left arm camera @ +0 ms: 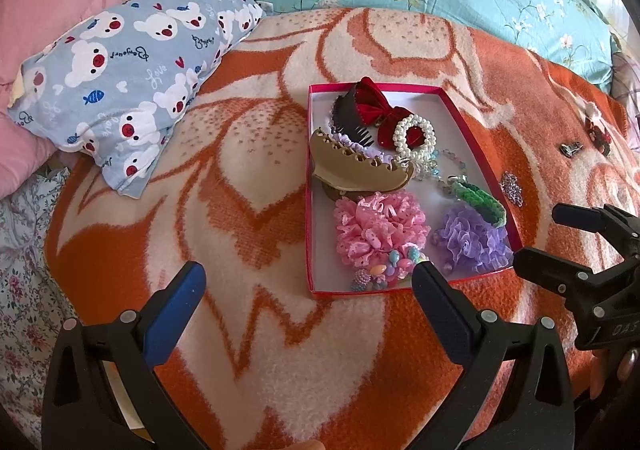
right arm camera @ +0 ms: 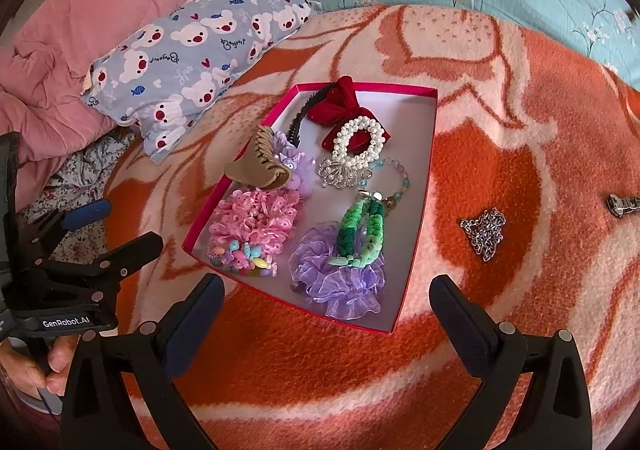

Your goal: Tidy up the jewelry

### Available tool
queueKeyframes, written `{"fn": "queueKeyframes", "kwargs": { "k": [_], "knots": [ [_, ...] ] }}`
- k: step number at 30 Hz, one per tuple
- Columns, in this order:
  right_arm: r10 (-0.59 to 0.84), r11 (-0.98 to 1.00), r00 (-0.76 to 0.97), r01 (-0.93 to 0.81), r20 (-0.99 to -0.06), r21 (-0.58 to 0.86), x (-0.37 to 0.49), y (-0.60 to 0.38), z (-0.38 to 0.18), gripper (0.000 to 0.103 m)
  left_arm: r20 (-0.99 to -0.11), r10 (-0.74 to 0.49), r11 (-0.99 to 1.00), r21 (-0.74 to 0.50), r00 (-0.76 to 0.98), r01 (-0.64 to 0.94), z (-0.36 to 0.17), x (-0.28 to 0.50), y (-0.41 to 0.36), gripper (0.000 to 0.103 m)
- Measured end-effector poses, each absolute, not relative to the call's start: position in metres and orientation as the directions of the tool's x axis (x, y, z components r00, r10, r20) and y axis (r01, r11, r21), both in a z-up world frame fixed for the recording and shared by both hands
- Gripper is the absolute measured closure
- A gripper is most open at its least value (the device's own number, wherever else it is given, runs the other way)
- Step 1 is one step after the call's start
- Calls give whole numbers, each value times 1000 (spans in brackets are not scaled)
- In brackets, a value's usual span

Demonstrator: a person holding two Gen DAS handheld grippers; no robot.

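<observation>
Most pretty things already lay in the red box [right arm camera: 416,185]. A silver chain [right arm camera: 485,232] at its three o'clock waited on the bed blanket [right arm camera: 320,370]. The left hand-held gripper [left arm camera: 308,290] and right hand-held gripper [right arm camera: 326,300] were wide open, holding nothing.

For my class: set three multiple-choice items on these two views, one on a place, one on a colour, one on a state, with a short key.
1. Where does the silver chain lie?
A. in the box
B. on the blanket, outside the box
C. on the pillow

2. What colour is the rim of the box?
A. pink-red
B. blue
C. green

3. How do both grippers stand?
A. shut on a scrunchie
B. shut, holding nothing
C. open, holding nothing

Key: 1 B, it rests on the orange blanket right of the box. 2 A, the edge shows pink-red. 3 C, the left gripper and right gripper show fingers apart with nothing between.
</observation>
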State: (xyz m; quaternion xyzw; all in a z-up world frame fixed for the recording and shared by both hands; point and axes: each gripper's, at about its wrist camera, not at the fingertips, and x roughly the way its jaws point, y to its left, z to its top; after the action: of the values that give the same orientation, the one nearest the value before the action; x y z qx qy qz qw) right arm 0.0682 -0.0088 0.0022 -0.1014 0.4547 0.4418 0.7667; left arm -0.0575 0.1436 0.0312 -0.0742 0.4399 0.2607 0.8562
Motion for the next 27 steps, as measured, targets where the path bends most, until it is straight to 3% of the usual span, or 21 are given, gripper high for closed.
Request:
{"fn": "queueKeyframes", "kwargs": {
  "k": [27],
  "knots": [
    [597, 582, 202, -775, -777, 246, 63, -11, 8, 0, -774, 392, 850, 98, 497, -518, 37, -62, 139, 0]
  ]
}}
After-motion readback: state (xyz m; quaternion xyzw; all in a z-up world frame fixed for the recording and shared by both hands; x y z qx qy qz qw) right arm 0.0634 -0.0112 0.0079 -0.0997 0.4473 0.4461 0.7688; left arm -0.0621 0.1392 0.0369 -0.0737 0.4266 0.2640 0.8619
